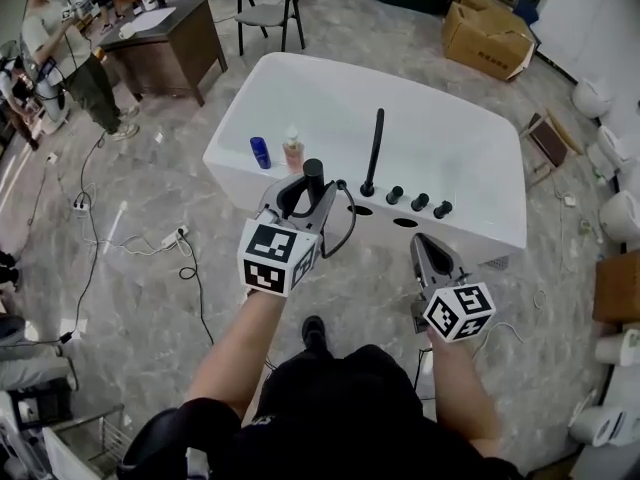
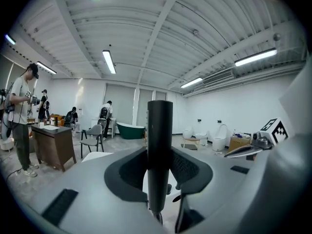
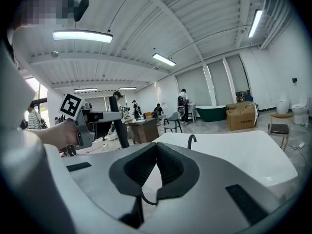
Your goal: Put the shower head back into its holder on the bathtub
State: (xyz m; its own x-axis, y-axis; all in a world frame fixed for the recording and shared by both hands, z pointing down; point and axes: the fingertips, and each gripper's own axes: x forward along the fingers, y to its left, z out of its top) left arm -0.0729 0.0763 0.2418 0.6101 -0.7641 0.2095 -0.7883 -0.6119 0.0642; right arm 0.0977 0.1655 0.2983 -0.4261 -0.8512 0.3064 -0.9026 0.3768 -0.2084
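Grey marble-look floor (image 1: 150,298) of a large showroom, with cables trailing across it. Largest on it, a white rectangular bathtub (image 1: 450,158). Well beyond the tub's far side, a brown wooden table (image 1: 170,43), a grey chair (image 1: 270,13) and a brown cardboard box (image 1: 485,33).

At the tub's near rim in the head view, left hand-held gripper (image 1: 303,200), clenched on the black cylindrical shower head (image 1: 314,176). Grips that handle about midway, upright between the pads, with its top rising clear above them. Off to the right and lower in that view, right hand-held gripper (image 1: 428,253), pressed shut and empty, pointing toward the rim.

Hanging from the shower head, a thin black hose (image 1: 350,223) in a loop. On the near rim, a tall curved black spout (image 1: 375,148), then three round black knobs (image 1: 420,201) in a row to its right. Just before these, two dark oval openings (image 1: 405,222) in the rim, near the gripped shower head but apart from it. Left of the spout, a small blue bottle (image 1: 260,153) just beside a clear pump bottle (image 1: 292,150).
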